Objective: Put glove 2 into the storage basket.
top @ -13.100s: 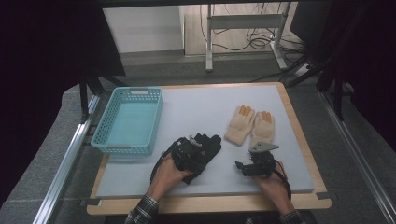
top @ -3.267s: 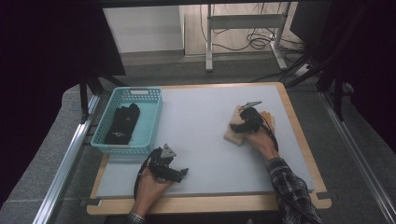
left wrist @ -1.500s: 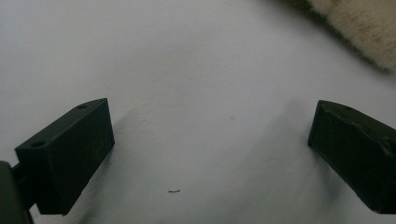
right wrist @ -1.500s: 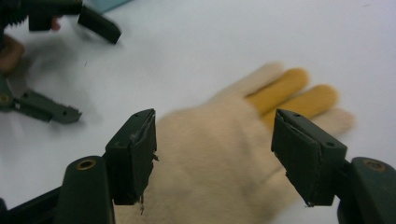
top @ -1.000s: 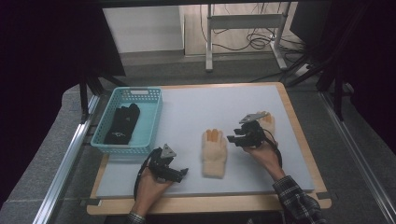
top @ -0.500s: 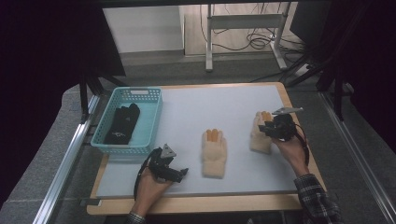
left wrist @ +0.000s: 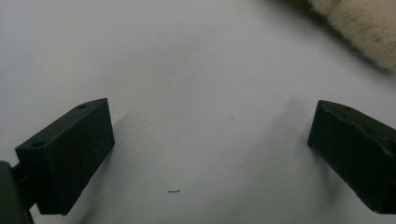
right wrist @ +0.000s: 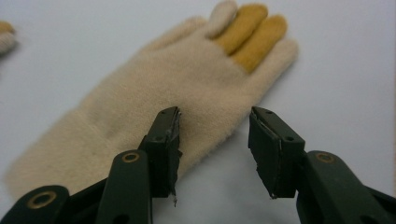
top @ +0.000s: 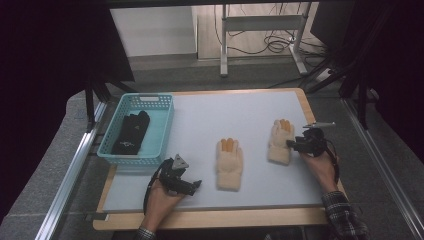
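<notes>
Straddling the cream glove's edge, right hand-held gripper gapes.

Both tools were matt black. The left gripper carried a grey three-cornered plate on top, at twelve o'clock from the hand, and a black cable looped from it round the wrist. Its jaws were blunt blocks with small round holes. The right gripper had ribbed pads, brass-coloured rivets and a thin grey rod. A dark plaid sleeve covered the right forearm.
</notes>
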Action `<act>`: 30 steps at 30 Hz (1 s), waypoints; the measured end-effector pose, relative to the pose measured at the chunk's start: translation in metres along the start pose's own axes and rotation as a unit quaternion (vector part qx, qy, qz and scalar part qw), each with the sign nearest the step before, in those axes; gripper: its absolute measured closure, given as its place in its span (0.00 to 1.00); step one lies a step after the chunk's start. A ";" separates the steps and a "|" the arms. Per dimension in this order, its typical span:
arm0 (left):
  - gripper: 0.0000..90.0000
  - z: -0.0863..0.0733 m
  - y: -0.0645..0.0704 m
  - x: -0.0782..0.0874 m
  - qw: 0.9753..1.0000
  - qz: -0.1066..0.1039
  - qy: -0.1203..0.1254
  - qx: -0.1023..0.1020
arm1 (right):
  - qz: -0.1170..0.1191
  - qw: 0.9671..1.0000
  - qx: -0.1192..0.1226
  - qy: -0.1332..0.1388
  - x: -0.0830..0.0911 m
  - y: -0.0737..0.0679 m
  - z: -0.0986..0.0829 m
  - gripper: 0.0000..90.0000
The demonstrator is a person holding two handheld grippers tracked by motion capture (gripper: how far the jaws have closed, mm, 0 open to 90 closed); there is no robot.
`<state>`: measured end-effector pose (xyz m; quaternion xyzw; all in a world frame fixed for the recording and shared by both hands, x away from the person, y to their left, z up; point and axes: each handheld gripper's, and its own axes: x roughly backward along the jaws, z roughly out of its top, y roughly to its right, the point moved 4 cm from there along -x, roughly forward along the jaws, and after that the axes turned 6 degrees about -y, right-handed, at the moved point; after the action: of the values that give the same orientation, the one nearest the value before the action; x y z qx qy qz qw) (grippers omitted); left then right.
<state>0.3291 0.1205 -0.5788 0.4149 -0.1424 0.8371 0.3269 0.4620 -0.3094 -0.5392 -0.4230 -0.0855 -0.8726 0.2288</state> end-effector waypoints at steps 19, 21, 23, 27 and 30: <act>0.01 0.000 0.000 0.000 1.000 0.000 0.000 0.000 | 0.000 0.999 0.017 0.028 0.019 -0.018 0.007 0.97; 0.01 0.000 0.000 0.000 1.000 0.000 0.000 0.000 | 0.004 0.999 0.025 0.038 0.028 -0.025 0.014 0.97; 0.01 0.000 0.000 0.000 1.000 0.000 0.001 0.001 | 0.006 0.999 0.029 0.040 0.031 -0.028 0.016 0.97; 0.01 0.000 0.000 0.000 1.000 0.000 0.002 0.002 | 0.011 0.998 0.045 0.048 0.036 -0.042 0.027 0.97; 0.01 0.000 0.000 0.000 1.000 0.000 0.001 0.001 | 0.017 0.997 0.055 0.053 0.036 -0.054 0.036 0.97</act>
<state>0.3291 0.1203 -0.5789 0.4148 -0.1414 0.8374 0.3267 0.4424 -0.2619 -0.4860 -0.3645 -0.1144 -0.8836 0.2709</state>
